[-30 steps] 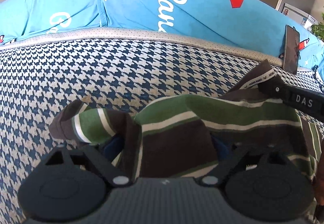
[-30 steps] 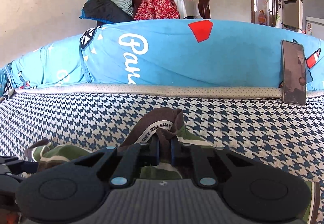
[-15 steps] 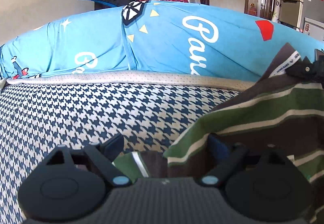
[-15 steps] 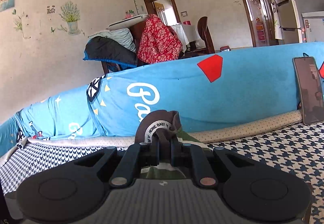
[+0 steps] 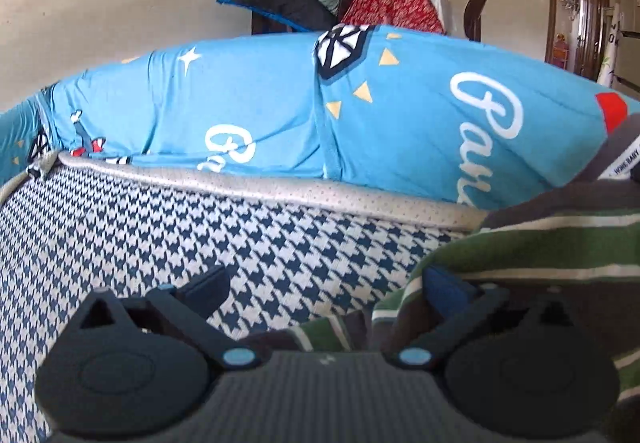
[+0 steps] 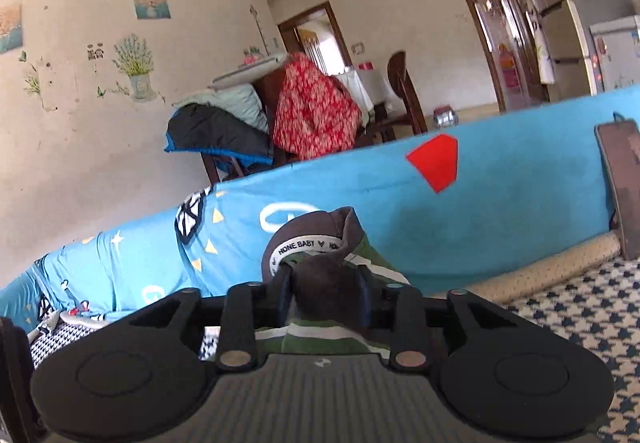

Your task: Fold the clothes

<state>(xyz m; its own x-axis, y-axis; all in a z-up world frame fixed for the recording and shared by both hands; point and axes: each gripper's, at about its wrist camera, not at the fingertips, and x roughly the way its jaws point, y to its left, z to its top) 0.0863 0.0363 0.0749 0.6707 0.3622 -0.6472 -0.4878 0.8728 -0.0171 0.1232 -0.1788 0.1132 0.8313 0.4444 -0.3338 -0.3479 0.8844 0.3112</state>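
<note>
The blue cushions along the back of the sofa carry white cursive lettering, of which only "Pa" can be read before the edge cuts it off; a diamond badge and yellow triangles sit at the seam between two of them; below lies the houndstooth seat cover, navy on white. The left gripper has its jaws spread wide and opening; the left finger is over bare houndstooth, the right finger is tucked against the hem of the striped shirt, and whether the pads press on it I cannot tell; only a small flap of the fabric lies between the jaws. The shirt, in green, brown and white stripes, hangs lifted off the seat; its long axis runs from this hem up and to the right toward the collar; the neck tape there reads "HONE BABY". In the right wrist view the right gripper has its jaws opening with the brown collar bunched between them, the pads touching the cloth on both sides; the tape again reads "HONE BABY" with a small heart; a dark phone leans upright against the cushion at far right.
</note>
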